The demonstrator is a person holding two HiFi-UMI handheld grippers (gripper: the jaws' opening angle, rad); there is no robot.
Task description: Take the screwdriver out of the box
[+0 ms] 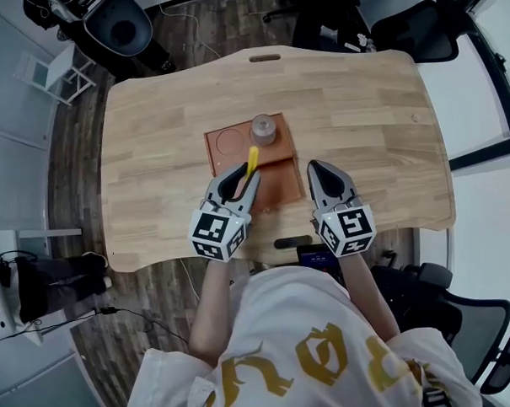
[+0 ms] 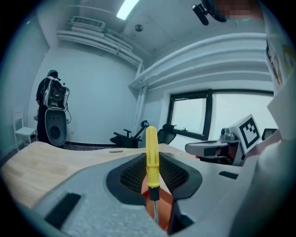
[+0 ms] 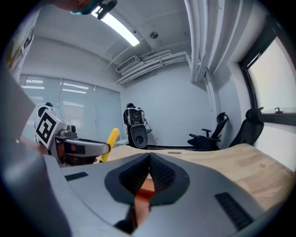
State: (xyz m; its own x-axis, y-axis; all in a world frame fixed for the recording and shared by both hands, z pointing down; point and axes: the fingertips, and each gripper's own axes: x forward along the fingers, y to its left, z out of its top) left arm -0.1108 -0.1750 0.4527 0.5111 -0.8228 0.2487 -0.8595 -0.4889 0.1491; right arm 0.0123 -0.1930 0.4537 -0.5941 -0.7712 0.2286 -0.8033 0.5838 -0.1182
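Nearly upright screwdriver (image 2: 152, 155), handle up, shaft down.

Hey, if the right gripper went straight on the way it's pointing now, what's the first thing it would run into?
Probably nothing soon. The right gripper aims across the bare table, just right of the brown box and slightly downward, so it would likely meet that table first; depth is unclear.

Office chair (image 1: 425, 29) stands beyond the wooden table (image 1: 361, 109)

Shows a light wooden table (image 1: 361, 109) on dark plank floor (image 1: 76, 164), black office chairs (image 1: 420, 31), pale walls (image 2: 101, 106), windows (image 2: 189, 115), a lit ceiling strip (image 3: 121, 28).
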